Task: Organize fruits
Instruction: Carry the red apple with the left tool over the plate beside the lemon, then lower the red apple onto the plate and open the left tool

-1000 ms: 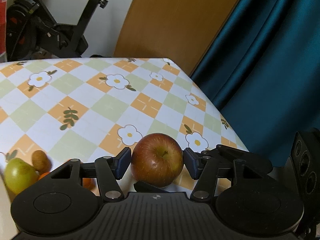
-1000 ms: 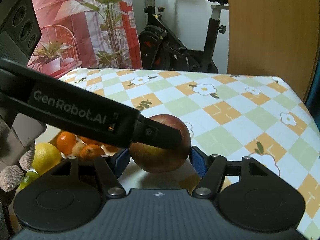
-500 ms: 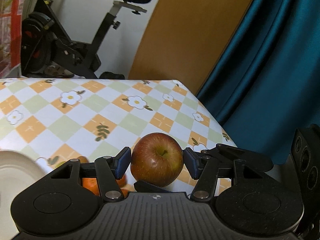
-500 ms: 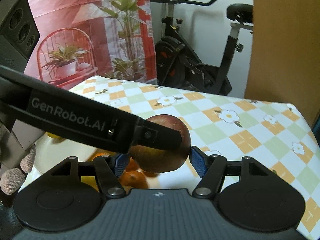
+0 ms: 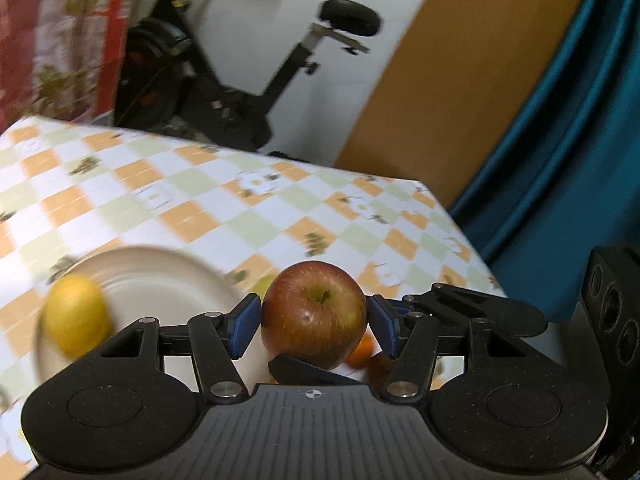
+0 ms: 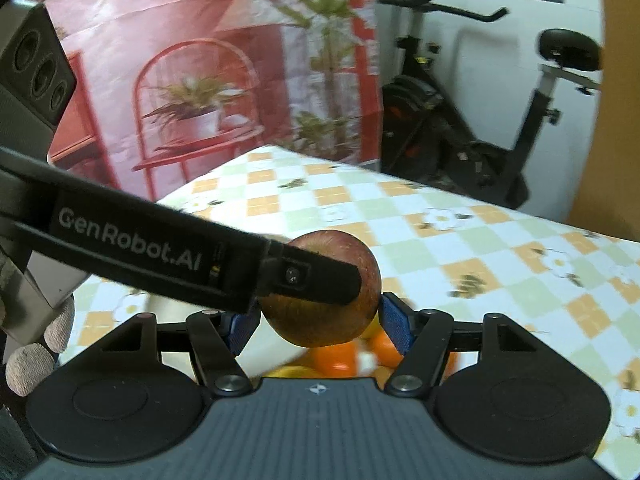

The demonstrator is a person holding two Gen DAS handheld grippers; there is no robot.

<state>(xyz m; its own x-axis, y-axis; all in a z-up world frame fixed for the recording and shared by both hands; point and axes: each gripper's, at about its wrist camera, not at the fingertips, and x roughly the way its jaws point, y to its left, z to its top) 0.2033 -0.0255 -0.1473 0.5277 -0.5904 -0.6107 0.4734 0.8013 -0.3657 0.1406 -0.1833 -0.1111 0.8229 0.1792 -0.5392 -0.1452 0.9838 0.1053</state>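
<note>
Apple (image 5: 314, 314): smooth, glossy red skin with fine streaks. Left tool (image 5: 313, 322): matt black plastic, faintly grainy, blue rubbery-looking pads (image 5: 245, 322), bright metal pivot pins. Right tool (image 6: 318, 322): same finish. Counter (image 5: 192, 200): smooth checked cover, slight sheen. Plate (image 5: 160, 276): glossy cream, ceramic-looking. Lemon (image 5: 76, 320): dull yellow rind. Curtain (image 5: 560, 160): satiny teal cloth. Glove (image 6: 36, 354): rough knit.

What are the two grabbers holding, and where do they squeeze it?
One red apple, shared: both grippers' pads press its opposite sides around the middle, stem up.
</note>
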